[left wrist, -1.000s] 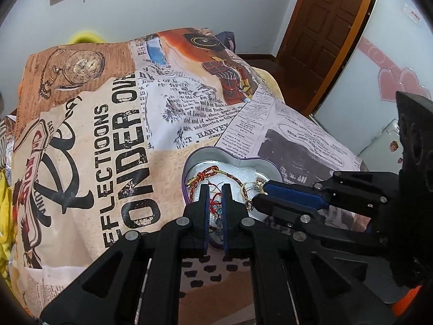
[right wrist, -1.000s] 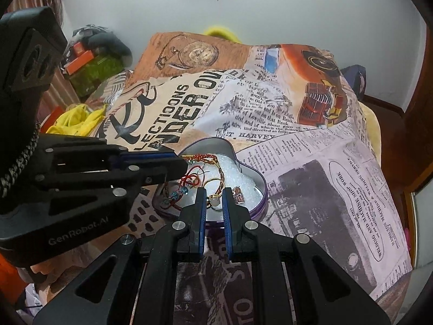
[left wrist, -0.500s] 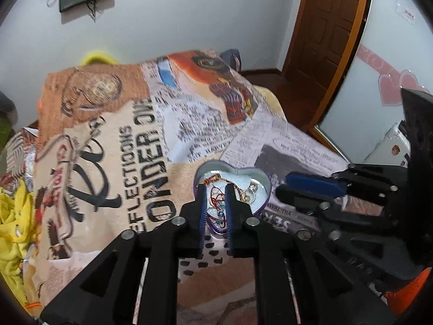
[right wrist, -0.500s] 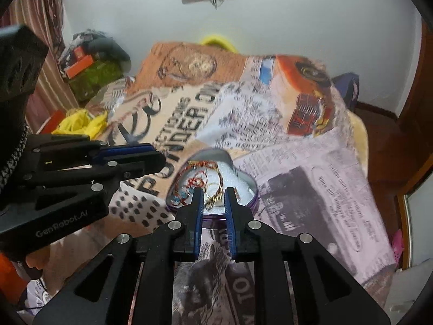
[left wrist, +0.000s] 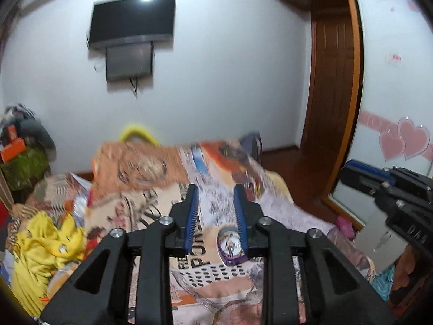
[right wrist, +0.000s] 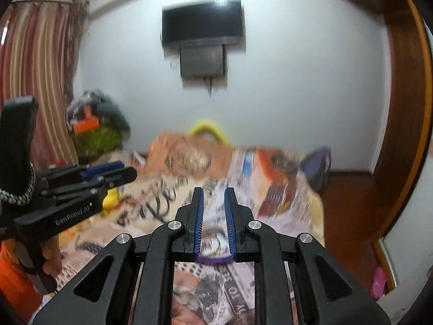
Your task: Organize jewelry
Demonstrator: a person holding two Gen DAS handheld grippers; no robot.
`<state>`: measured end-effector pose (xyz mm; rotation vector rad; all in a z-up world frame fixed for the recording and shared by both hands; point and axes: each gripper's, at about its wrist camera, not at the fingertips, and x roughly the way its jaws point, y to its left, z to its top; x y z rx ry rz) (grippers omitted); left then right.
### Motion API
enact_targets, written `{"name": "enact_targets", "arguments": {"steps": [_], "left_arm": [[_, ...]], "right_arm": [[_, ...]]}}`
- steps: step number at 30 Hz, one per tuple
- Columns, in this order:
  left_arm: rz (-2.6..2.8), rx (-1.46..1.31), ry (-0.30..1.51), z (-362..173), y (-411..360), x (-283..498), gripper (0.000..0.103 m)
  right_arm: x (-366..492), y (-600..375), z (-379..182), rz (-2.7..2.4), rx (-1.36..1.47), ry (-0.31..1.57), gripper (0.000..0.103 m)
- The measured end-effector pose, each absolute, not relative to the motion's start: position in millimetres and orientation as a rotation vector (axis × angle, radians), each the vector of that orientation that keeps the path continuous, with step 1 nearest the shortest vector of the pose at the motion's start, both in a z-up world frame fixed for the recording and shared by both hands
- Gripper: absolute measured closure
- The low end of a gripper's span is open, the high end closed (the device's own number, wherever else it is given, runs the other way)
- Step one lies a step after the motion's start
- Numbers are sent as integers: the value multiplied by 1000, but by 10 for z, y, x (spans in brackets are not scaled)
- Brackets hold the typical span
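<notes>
A purple heart-shaped tin (left wrist: 229, 246) with tangled red and gold jewelry lies on the printed bedspread (left wrist: 151, 173). In the left wrist view it shows low between my fingers, partly behind the right finger. My left gripper (left wrist: 216, 211) is open and empty, raised well above the tin. In the right wrist view the tin (right wrist: 214, 246) sits low between the fingers. My right gripper (right wrist: 213, 211) is open a little and empty, also raised. The left gripper (right wrist: 108, 174) shows at the left of the right wrist view, and the right gripper (left wrist: 360, 174) at the right of the left wrist view.
A yellow cloth (left wrist: 46, 249) lies at the bed's left side. A wall-mounted TV (right wrist: 202, 21) hangs on the far wall. A wooden door (left wrist: 334, 81) is at the right, a striped curtain (right wrist: 35, 75) at the left, and piled belongings (right wrist: 94, 124) stand beside it.
Both grippers have lifted up and back from the tin and tilted upward, so the far wall and TV now show. Both have opened, the left one wider. The view is motion-blurred.
</notes>
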<state>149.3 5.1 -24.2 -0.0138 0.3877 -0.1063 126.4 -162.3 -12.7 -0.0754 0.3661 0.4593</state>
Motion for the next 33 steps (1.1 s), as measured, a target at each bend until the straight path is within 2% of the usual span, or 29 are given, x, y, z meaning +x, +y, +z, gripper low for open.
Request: {"name": "enact_targets", "arguments": {"steps": [4, 7, 9, 11, 12, 14, 15, 17, 23, 33], "left_arm": [[-87, 3, 273, -17, 33, 1075, 68], [-53, 5, 202, 92, 21, 819, 57], [-39, -5, 166, 151, 22, 664, 47], [-25, -10, 142, 173, 25, 572, 30], [-16, -8, 126, 183, 25, 516, 26], [4, -1, 102, 195, 34, 440, 11], [16, 0, 89, 196, 40, 396, 8], [22, -6, 82, 191, 59, 360, 3], [20, -26, 88, 153, 100, 297, 2], [15, -23, 100, 135, 78, 258, 2]], "right_arm": [[833, -1658, 145, 454, -63, 241, 89], [552, -1651, 291, 435, -64, 162, 87], [399, -1646, 353, 421, -59, 120, 75], [298, -1640, 373, 400, -49, 83, 56], [286, -1627, 369, 388, -50, 70, 53], [263, -1610, 372, 366, -49, 57, 44], [260, -1601, 368, 357, -46, 58, 39], [258, -1594, 350, 330, -35, 51, 19], [220, -1609, 336, 300, -9, 54, 2], [152, -1658, 279, 293, -22, 69, 2]]}}
